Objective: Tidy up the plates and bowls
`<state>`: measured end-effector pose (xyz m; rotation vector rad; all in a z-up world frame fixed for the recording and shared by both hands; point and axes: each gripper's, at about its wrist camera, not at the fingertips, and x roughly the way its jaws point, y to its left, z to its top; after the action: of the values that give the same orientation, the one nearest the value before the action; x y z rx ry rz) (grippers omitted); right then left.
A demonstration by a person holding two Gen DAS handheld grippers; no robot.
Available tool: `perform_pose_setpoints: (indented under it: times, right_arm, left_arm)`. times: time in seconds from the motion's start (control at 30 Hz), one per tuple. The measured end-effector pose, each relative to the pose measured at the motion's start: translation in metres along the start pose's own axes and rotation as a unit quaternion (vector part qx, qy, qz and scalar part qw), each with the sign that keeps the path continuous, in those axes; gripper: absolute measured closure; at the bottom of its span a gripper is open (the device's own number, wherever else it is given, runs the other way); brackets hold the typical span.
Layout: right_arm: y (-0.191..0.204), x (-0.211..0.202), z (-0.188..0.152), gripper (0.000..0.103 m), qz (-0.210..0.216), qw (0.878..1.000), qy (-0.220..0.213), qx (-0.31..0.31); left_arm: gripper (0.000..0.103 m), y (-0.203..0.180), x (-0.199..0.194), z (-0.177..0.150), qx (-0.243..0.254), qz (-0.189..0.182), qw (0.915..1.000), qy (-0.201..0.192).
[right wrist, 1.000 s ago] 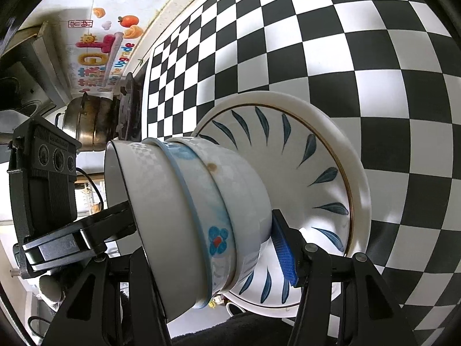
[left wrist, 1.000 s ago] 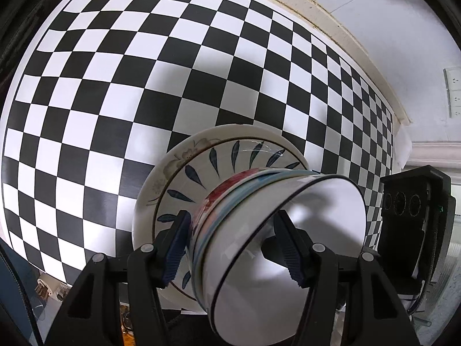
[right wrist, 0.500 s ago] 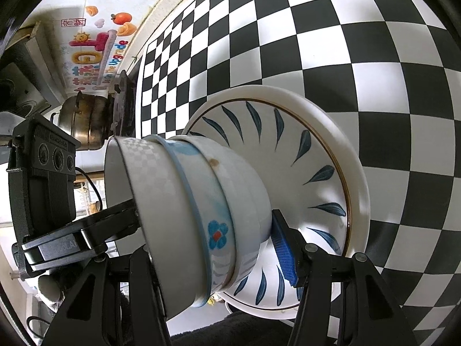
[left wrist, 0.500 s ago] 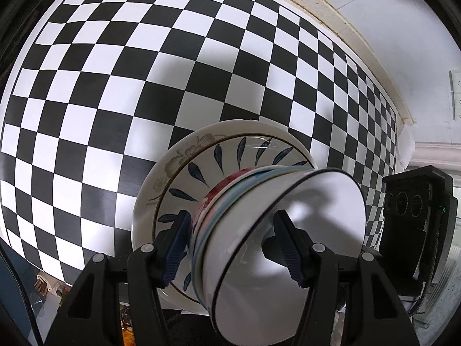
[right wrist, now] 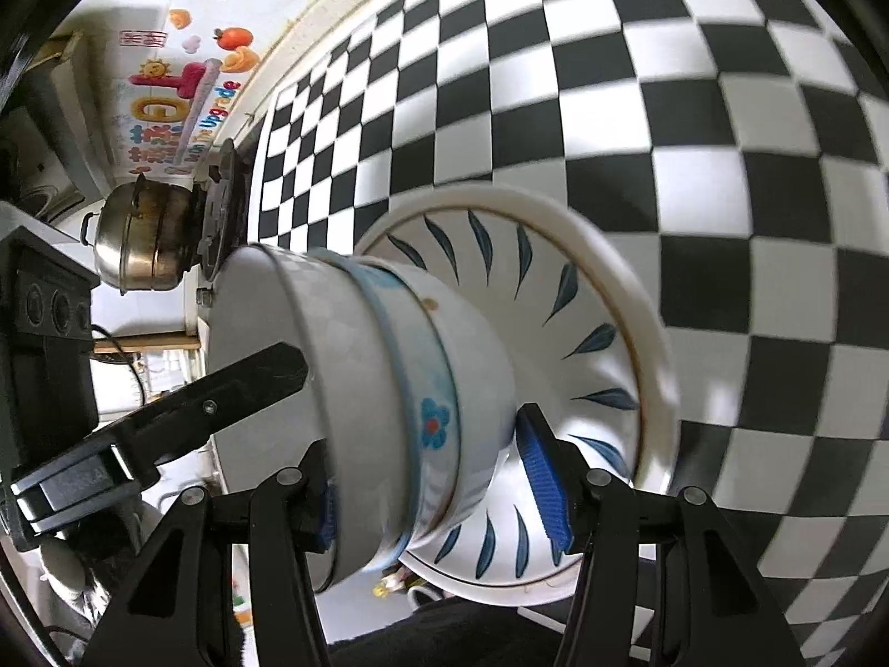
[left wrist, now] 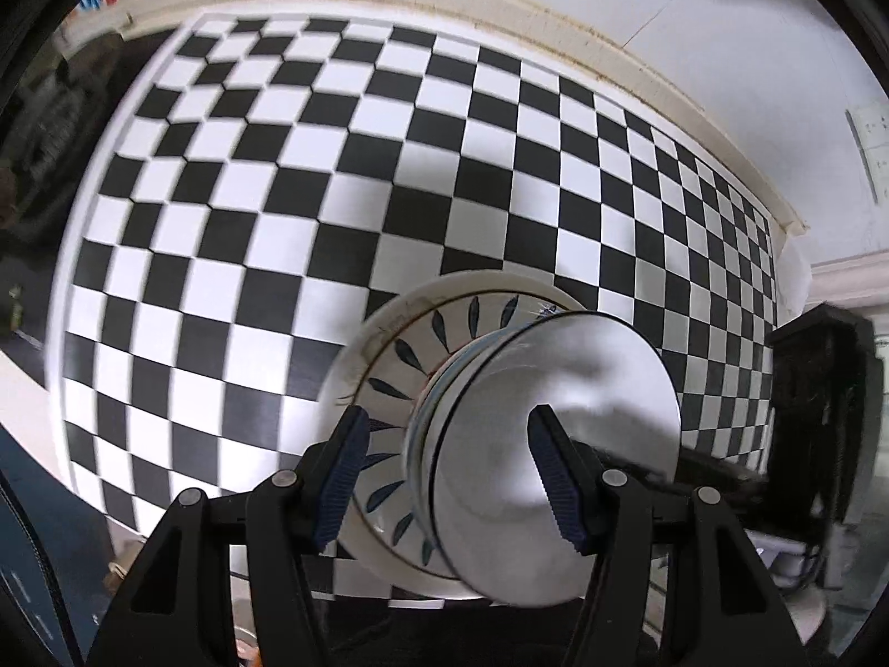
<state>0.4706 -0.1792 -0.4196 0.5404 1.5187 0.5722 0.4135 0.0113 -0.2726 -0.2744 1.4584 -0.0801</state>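
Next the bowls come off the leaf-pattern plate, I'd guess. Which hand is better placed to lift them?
Right, probably. The right gripper spans the whole stack of bowls, its blue pad against their base. The left gripper's outer pad shows a gap beside them.

Glossy glazed ceramic bowls [right wrist: 389, 389] and plate [right wrist: 600, 289]; shiny metal pot [right wrist: 139, 239]

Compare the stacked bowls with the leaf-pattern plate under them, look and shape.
The stacked bowls are deep and nested, at least three; the leaf-pattern plate is shallow and much wider, with a second rim beneath it. The bowls bear a blue band and one blue flower; the plate has a ring of dark blue leaves. Only the bowls sit between both grippers' fingers. Both are white-bodied and round.
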Motion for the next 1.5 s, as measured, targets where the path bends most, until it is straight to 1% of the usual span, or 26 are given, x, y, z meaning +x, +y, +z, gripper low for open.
perform_pose_setpoints:
  times: [0.07,0.13,0.27,0.3,0.33,0.43,0.47,0.5,0.57,0.7,0.77,0.83,1.0,1.17,1.27,1.4,1.43,1.5]
  right_arm:
    - [0.003,-0.013,-0.001,0.046,-0.016,1.000,-0.017,-0.007]
    - [0.008,-0.027,-0.004,0.046,-0.042,0.998,-0.038,-0.017]
    - [0.022,-0.050,-0.019,0.045,-0.097,0.992,-0.070,-0.037]
    - [0.026,-0.055,-0.023,0.044,-0.108,0.990,-0.078,-0.041]
    - [0.031,-0.060,-0.030,0.042,-0.122,0.988,-0.088,-0.046]
    - [0.044,-0.073,-0.046,0.027,-0.155,0.980,-0.114,-0.055]
    - [0.049,-0.079,-0.053,0.023,-0.163,0.977,-0.127,-0.058]
    - [0.053,-0.084,-0.059,0.022,-0.172,0.974,-0.138,-0.060]
    - [0.066,-0.095,-0.074,0.019,-0.195,0.965,-0.165,-0.063]
    - [0.095,-0.115,-0.108,0.015,-0.242,0.941,-0.221,-0.081]
    - [0.109,-0.122,-0.124,0.012,-0.259,0.930,-0.244,-0.089]
    - [0.120,-0.129,-0.141,0.010,-0.271,0.922,-0.261,-0.086]
    - [0.139,-0.144,-0.177,0.008,-0.280,0.913,-0.286,-0.075]
    - [0.157,-0.168,-0.213,0.007,-0.281,0.903,-0.317,-0.072]
    - [0.171,-0.188,-0.240,0.007,-0.277,0.894,-0.342,-0.078]
    - [0.193,-0.215,-0.284,0.007,-0.277,0.878,-0.378,-0.097]
    - [0.200,-0.222,-0.299,0.007,-0.279,0.872,-0.389,-0.103]
    - [0.209,-0.233,-0.322,0.007,-0.281,0.865,-0.401,-0.109]
  left_arm:
    - [0.046,-0.003,-0.009,-0.006,0.012,0.024,0.9995,-0.014]
    - [0.046,-0.006,-0.016,-0.014,0.021,0.042,0.9985,-0.027]
    - [0.045,-0.008,-0.029,-0.028,0.034,0.064,0.9956,-0.058]
    - [0.042,-0.007,-0.033,-0.032,0.037,0.066,0.9948,-0.067]
    - [0.039,-0.007,-0.039,-0.036,0.041,0.070,0.9935,-0.080]
    - [0.033,-0.005,-0.056,-0.048,0.054,0.080,0.9881,-0.119]
    - [0.025,-0.005,-0.061,-0.051,0.059,0.082,0.9865,-0.129]
    - [0.017,-0.004,-0.067,-0.055,0.063,0.080,0.9850,-0.139]
    - [0.010,-0.002,-0.079,-0.062,0.070,0.077,0.9819,-0.158]
    - [0.001,-0.001,-0.101,-0.080,0.088,0.084,0.9743,-0.189]
    - [0.001,-0.003,-0.112,-0.090,0.096,0.083,0.9712,-0.202]
    - [0.001,-0.004,-0.122,-0.100,0.103,0.083,0.9686,-0.210]
    - [0.001,-0.005,-0.149,-0.124,0.114,0.067,0.9650,-0.226]
    - [0.000,-0.006,-0.191,-0.156,0.116,0.054,0.9544,-0.270]
    - [0.000,-0.009,-0.216,-0.181,0.120,0.060,0.9459,-0.296]
    - [0.000,-0.013,-0.245,-0.217,0.120,0.069,0.9365,-0.322]
    - [0.000,-0.014,-0.250,-0.225,0.118,0.072,0.9356,-0.325]
    - [0.000,-0.015,-0.261,-0.245,0.116,0.075,0.9332,-0.332]
